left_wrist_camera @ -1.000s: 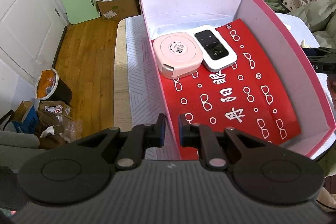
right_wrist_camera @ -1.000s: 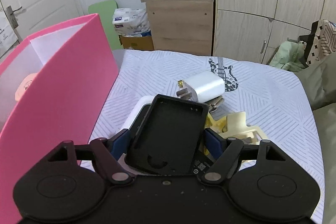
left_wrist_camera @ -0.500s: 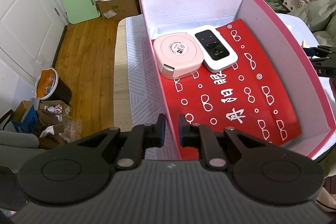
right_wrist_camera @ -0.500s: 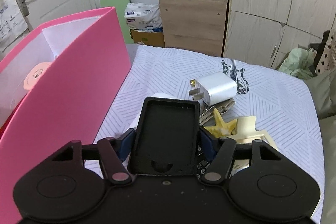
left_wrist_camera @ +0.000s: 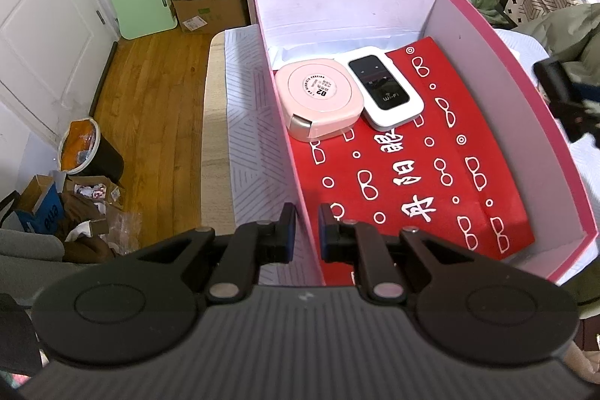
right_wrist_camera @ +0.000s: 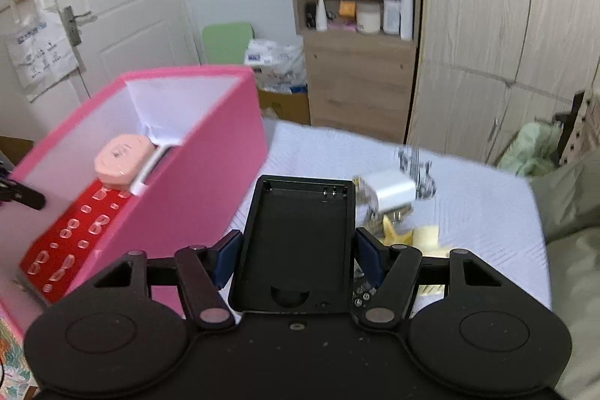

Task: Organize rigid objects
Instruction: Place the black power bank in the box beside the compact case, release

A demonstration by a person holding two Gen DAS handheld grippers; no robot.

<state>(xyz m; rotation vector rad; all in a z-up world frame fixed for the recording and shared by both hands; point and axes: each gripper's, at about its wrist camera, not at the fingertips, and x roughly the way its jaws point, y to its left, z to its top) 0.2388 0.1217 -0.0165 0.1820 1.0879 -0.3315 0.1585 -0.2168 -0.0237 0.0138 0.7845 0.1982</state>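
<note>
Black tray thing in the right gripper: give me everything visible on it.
The black tray is a flat rectangular shell, matte and plastic-looking, open face toward the camera: raised rim, recessed floor, a round cutout at the near end, small contact slots at the far end. The right gripper has its jaws clamped on the two long sides, holding it off the bedspread, far end tipped up, beside the pink box.

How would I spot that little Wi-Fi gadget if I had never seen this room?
Find the big pink box on the bed. At its far end, on red paper, lies the Wi-Fi gadget: white, flat, with a black screen, beside a round-cornered pink case.
</note>
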